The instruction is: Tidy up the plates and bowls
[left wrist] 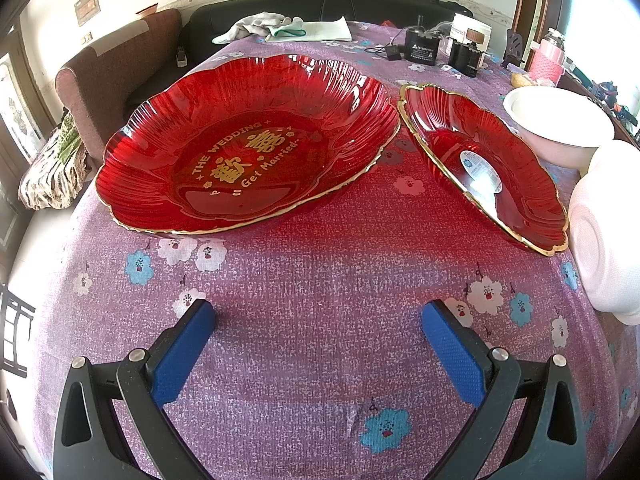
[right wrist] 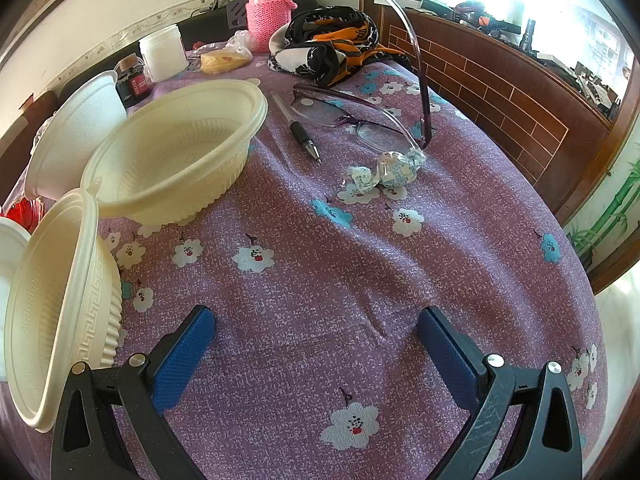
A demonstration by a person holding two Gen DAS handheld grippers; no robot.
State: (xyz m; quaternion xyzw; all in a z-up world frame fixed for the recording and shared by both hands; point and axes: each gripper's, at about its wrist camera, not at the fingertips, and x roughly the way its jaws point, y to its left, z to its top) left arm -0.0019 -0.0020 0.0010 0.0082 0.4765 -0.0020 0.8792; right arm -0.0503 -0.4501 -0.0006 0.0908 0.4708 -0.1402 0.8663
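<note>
Status: no stacking visible yet. All dishes sit apart, so by my reading the task is at or near its start.

Left gripper (left wrist: 318,324): fingers spread wide, nothing between them, hovering above the worktop (left wrist: 320,280). Ahead of it lies the large red glass plate (left wrist: 248,148), scalloped, gold rim, gold wedding lettering in the centre. Just beside it to the right is a smaller red glass plate (left wrist: 484,168) of the same pattern, with a sticker inside. Its rim appears close to the large plate's edge; I cannot tell whether they touch. Beyond it sits a white bowl (left wrist: 560,120). A blurred white object at the right edge is too close to name.

Right gripper (right wrist: 316,324): fingers also spread, empty. To its left is a cream plastic bowl (right wrist: 60,308) with a key-pattern band; further back a second cream bowl (right wrist: 176,152), ribbed; behind that a white bowl (right wrist: 76,132). All three stand separate.

Remaining, as judged: nest the red plates, small into large, and nest the bowls.

Surface: purple flowered tablecloth, slightly rumpled. Clutter on it: spectacles (right wrist: 360,120), pen (right wrist: 298,128), wrapped sweet (right wrist: 384,170), pink flask (right wrist: 268,8) in a knitted sleeve, white jar (right wrist: 162,52), folded scarf (right wrist: 332,40).

Room: dark sofa (left wrist: 320,8) behind, brown armchair (left wrist: 116,68), bright window on the right.
</note>
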